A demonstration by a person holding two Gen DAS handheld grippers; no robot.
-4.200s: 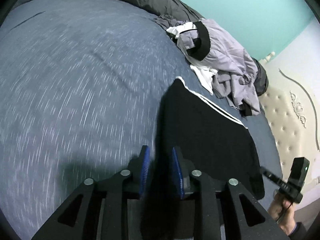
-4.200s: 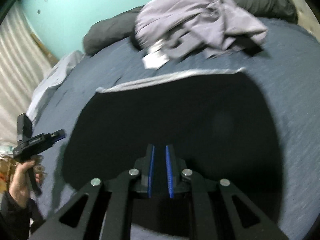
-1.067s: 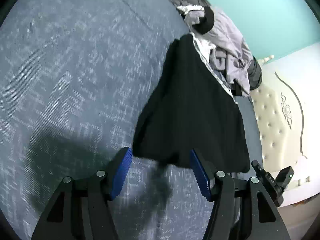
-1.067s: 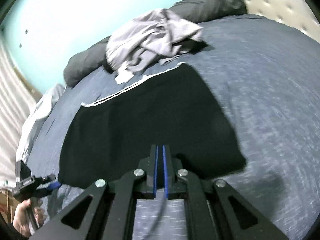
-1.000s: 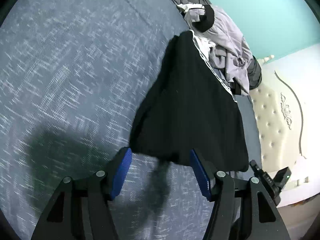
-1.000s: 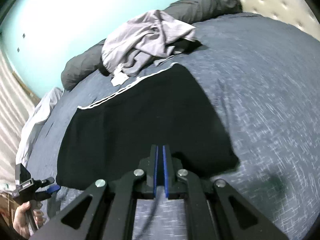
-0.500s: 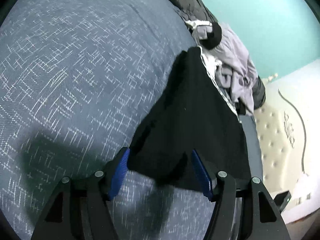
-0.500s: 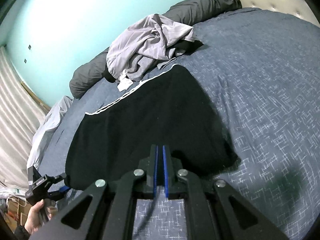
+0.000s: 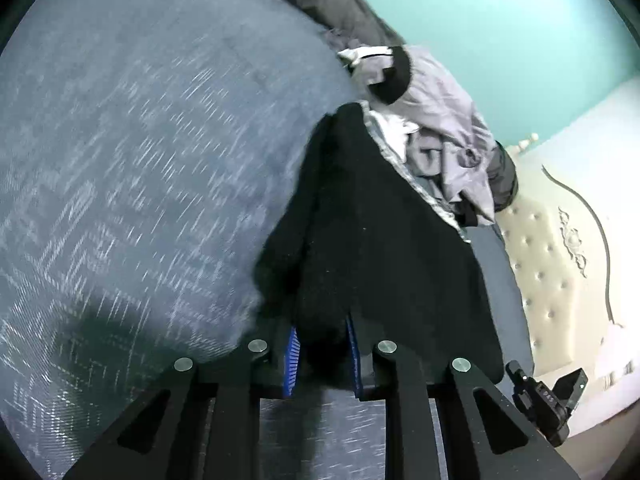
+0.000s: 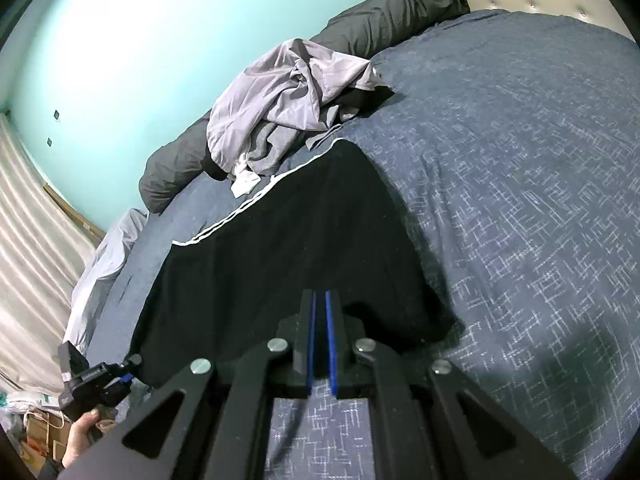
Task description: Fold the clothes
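Black shorts (image 10: 288,256) with white side stripes lie spread on the blue bed (image 10: 520,200), just beside a heap of grey clothes (image 10: 288,100) near the far edge. The left claw (image 9: 322,354) is closing, a bunched corner of the shorts between its blue pads. The right claw (image 10: 319,348) is pressed together, pinching the near hem at the other corner. A hand (image 10: 80,440) grips the left tool's handle.
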